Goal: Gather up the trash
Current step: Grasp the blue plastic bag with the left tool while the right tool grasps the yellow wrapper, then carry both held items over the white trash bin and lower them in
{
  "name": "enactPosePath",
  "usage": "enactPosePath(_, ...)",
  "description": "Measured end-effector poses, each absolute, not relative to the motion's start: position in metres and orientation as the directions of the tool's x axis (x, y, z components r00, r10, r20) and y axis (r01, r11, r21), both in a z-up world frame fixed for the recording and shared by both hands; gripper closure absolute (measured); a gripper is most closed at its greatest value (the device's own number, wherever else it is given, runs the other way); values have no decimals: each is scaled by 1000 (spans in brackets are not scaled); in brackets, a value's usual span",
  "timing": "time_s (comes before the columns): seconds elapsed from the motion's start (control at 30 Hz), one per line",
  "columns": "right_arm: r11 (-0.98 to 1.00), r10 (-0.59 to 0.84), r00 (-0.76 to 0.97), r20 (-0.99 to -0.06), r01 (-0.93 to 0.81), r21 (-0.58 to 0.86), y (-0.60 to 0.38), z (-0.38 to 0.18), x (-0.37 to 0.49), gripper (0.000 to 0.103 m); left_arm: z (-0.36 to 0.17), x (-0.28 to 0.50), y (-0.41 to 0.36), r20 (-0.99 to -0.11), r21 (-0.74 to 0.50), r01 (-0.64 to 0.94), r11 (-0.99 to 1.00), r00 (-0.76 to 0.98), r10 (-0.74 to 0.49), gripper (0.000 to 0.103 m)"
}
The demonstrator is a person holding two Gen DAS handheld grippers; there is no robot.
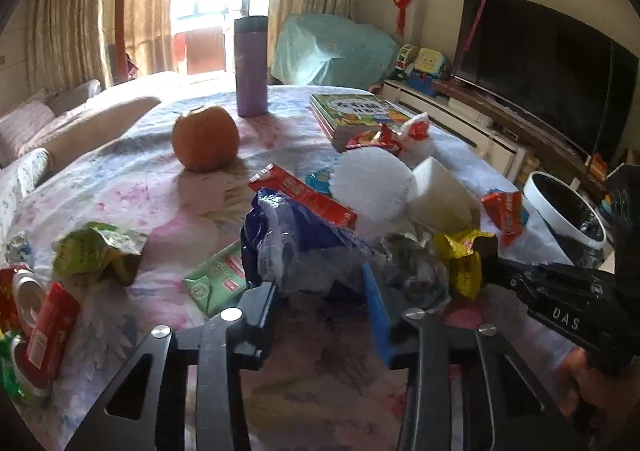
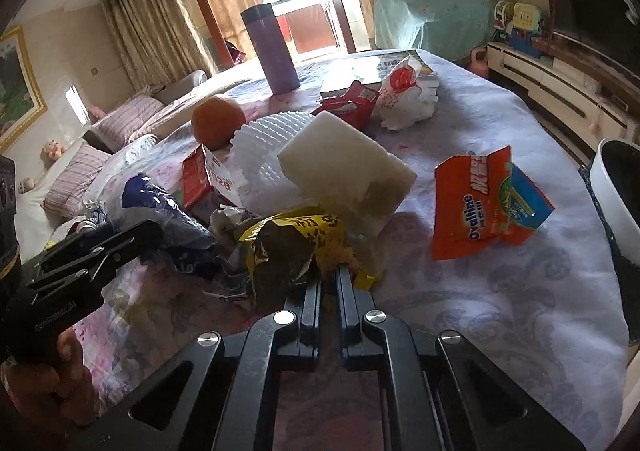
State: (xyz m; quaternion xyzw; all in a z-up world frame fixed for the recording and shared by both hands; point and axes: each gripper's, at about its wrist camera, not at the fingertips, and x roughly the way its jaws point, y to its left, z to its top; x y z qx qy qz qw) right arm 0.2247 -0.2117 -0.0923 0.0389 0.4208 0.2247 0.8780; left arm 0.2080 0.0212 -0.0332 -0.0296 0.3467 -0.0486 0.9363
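Note:
Trash lies scattered over a table with a floral cloth [image 1: 140, 187]. My left gripper [image 1: 320, 287] is shut on a crumpled blue and clear plastic bag [image 1: 288, 235], which fills the gap between its fingers. The same bag [image 2: 160, 207] shows at that gripper's tip in the right wrist view. My right gripper [image 2: 330, 275] has its jaws close together, pinching the edge of a yellow snack wrapper [image 2: 296, 235]. In the left wrist view, that wrapper [image 1: 460, 263] hangs at the right gripper's tip [image 1: 490, 267]. A white bin with a black liner [image 1: 560, 207] stands beyond the table's right edge.
An orange Ovaltine packet [image 2: 488, 203], a white foam block [image 2: 348, 171], a white foam net [image 2: 264, 147] and a red box [image 1: 304, 195] lie just beyond the grippers. Green wrappers [image 1: 96, 251] sit left. An orange fruit [image 1: 206, 139], purple tumbler [image 1: 251, 67] and books [image 1: 360, 111] stand farther back.

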Motion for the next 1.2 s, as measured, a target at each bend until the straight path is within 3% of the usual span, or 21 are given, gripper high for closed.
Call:
enactPosePath(0.27, 896, 436, 574, -693, -346, 278, -230, -80, 210, 103, -24, 185, 9, -621, -95, 109, 990, 770, -144, 78)
enactPosePath(0.73, 922, 384, 659, -646, -246, 298, -296, -59, 182, 103, -5, 164, -43, -600, -140, 260, 955, 745, -291, 78)
enactPosePath(1.2, 951, 270, 716, -644, -95, 292, -377, -55, 175, 103, -8, 204, -112, -618, -117, 396, 911, 688, -379, 78)
